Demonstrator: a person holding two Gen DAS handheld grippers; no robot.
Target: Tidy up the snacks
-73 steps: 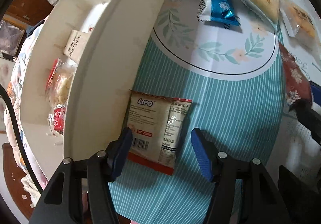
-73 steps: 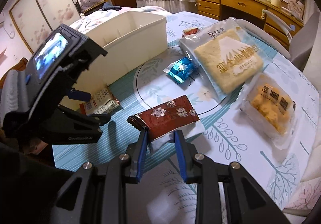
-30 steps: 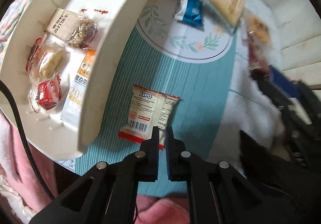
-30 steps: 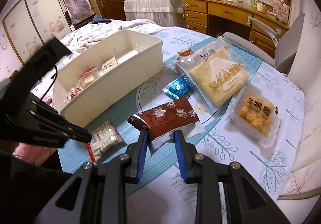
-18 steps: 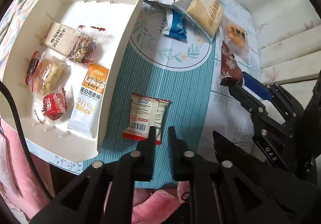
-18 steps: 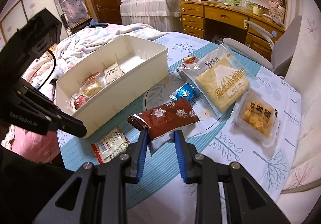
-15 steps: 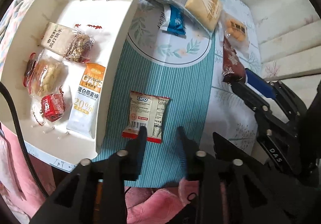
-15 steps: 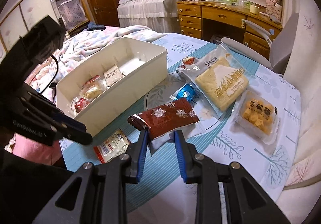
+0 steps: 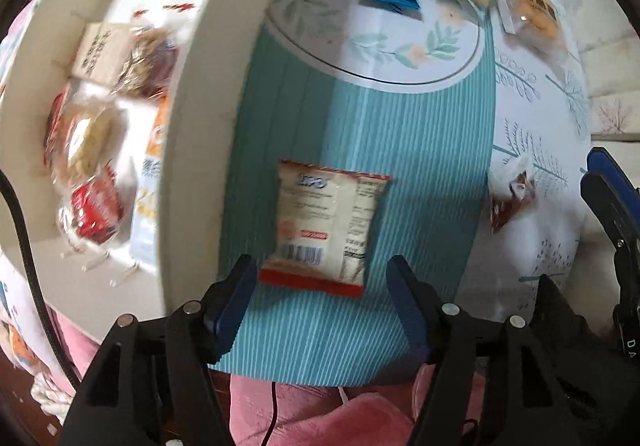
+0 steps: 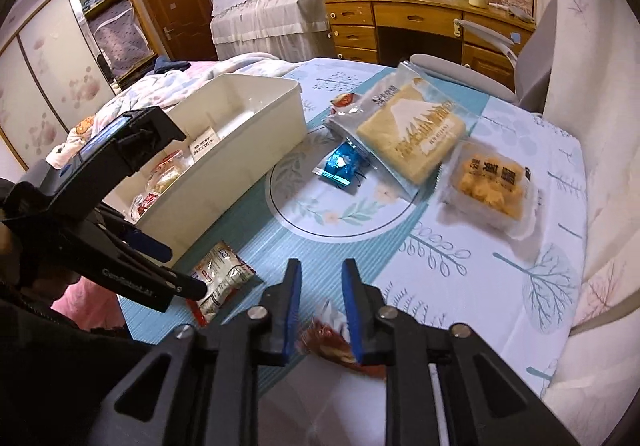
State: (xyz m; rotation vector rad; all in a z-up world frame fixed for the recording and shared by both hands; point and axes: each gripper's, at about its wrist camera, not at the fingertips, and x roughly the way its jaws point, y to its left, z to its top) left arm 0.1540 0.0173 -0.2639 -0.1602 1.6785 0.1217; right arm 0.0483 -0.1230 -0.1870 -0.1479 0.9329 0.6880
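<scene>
Pointing straight down, my left gripper (image 9: 320, 280) hovers over the cream Lipo packet (image 9: 324, 230) on the striped teal mat. Its jaws are opening and straddle the packet's near end without touching it. The white bin (image 9: 208, 126) with several snacks inside stands just left of it. My right gripper (image 10: 321, 278) is closing to a narrow gap with nothing pinched at its tips. The brown snowflake packet (image 10: 326, 334) shows blurred low between its fingers. In the left wrist view the brown snowflake packet (image 9: 508, 206) sits apart from the right fingers (image 9: 604, 174).
Beyond the bin (image 10: 240, 154) lie a blue packet (image 10: 340, 164), a large cake bag (image 10: 416, 130), a yellow pastry pack (image 10: 490, 182) and a small red-and-white packet (image 10: 344, 100). The table's near edge meets pink fabric (image 9: 320, 406). A grey chair (image 10: 460, 74) stands at the far side.
The left gripper came down toward the Lipo packet and its jaws spread from shut. The brown packet no longer stands clamped at the right gripper's tips; it has dropped below them.
</scene>
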